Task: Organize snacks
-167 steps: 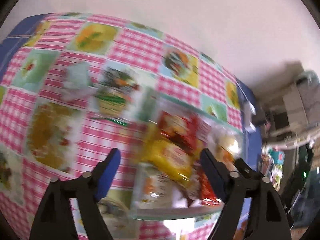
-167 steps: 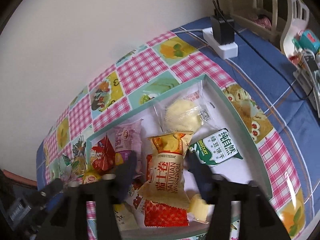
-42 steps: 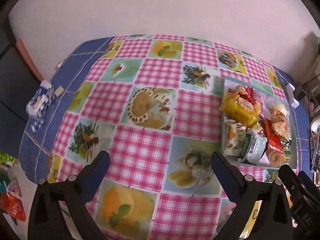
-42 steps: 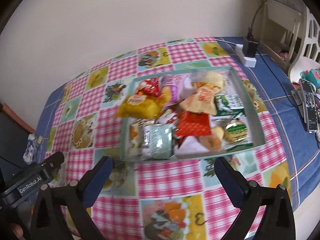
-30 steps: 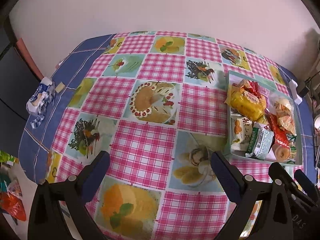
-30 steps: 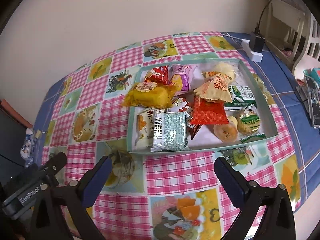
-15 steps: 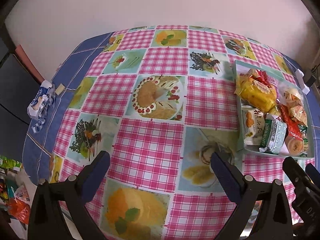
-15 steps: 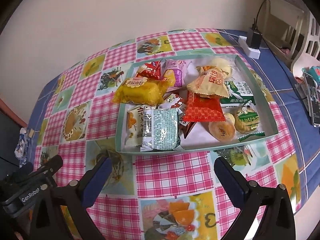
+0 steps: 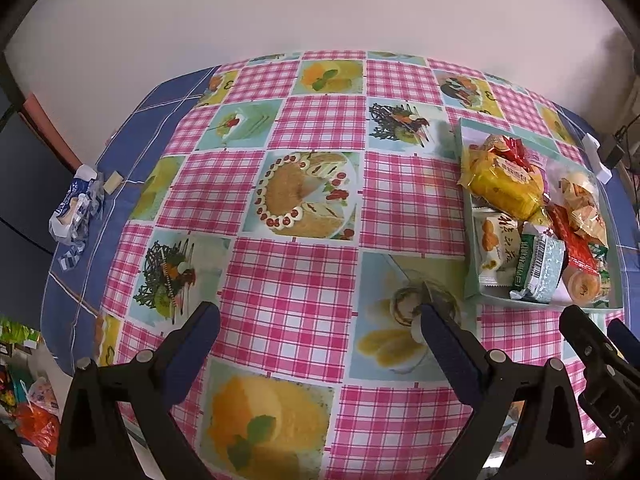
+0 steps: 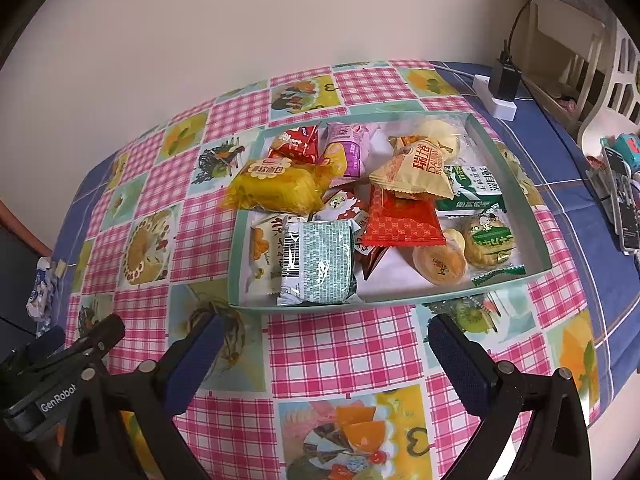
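Pink-checked tablecloth (image 9: 288, 280) is filling the left wrist view, and we are seeing the left gripper (image 9: 320, 316) hovering over it with jaws spread wide, holding nothing. The pale green tray (image 9: 468, 248) is sitting at the far right, packed with snacks: a yellow bread pack (image 9: 504, 190) leaning over the tray's near-left rim, a white biscuit pack (image 9: 494, 248) beside a green-patterned pack (image 9: 540, 268), and red wrappers (image 9: 572, 240) behind. A crumpled blue-white wrapper (image 9: 74, 210) is lying on the blue cloth at far left. The right gripper's body is poking in at bottom right.

In the right wrist view we are looking straight at the tray (image 10: 516, 184), just beyond the right gripper (image 10: 320, 332), whose jaws are wide apart and empty. Inside: yellow bread pack (image 10: 276, 188) overhanging the left rim, green-patterned pack (image 10: 320, 264) at the front, red wrapper (image 10: 404, 220) in the middle, a beige triangular pack (image 10: 416, 172), a purple pack (image 10: 350, 144), round pastries (image 10: 440, 266) front right. A power strip (image 10: 496, 96) is sitting behind the tray.
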`<state>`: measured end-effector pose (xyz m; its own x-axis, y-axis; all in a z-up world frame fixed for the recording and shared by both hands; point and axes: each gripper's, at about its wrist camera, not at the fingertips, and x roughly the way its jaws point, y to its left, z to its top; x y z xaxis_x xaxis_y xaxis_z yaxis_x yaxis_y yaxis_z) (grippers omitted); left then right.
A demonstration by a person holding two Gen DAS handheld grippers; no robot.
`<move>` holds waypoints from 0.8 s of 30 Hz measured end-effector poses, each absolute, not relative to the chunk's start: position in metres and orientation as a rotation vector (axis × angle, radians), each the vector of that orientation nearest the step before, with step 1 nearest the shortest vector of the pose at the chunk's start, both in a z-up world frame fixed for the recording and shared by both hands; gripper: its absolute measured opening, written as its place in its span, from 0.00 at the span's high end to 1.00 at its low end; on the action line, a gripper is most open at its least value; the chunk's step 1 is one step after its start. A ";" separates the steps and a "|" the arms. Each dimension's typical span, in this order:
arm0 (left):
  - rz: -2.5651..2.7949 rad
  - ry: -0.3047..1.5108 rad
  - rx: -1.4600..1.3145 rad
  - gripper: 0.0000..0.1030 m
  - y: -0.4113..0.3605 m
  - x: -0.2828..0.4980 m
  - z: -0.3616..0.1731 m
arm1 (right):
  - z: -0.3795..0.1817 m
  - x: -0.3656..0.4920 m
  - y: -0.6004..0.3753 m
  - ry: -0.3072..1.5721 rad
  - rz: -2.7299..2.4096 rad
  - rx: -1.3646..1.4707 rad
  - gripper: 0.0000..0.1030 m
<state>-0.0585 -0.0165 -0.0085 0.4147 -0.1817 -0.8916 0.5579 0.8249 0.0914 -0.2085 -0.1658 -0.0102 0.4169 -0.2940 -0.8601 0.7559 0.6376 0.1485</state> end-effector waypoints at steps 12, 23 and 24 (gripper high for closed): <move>-0.486 1.051 0.390 0.03 -0.016 -0.059 -0.007 | -0.009 -0.208 -0.165 0.917 -0.704 0.576 0.00; -0.472 1.061 0.398 0.03 -0.017 -0.059 -0.008 | -0.009 -0.207 -0.164 0.924 -0.701 0.569 0.00; -0.467 1.066 0.400 0.03 -0.017 -0.058 -0.008 | -0.009 -0.207 -0.164 0.923 -0.701 0.569 0.00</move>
<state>-0.0583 -0.0169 -0.0083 0.4042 -0.1704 -0.8987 0.5453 0.8337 0.0872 -0.2067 -0.1639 -0.0088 0.4164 -0.2934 -0.8605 0.7498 0.6462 0.1425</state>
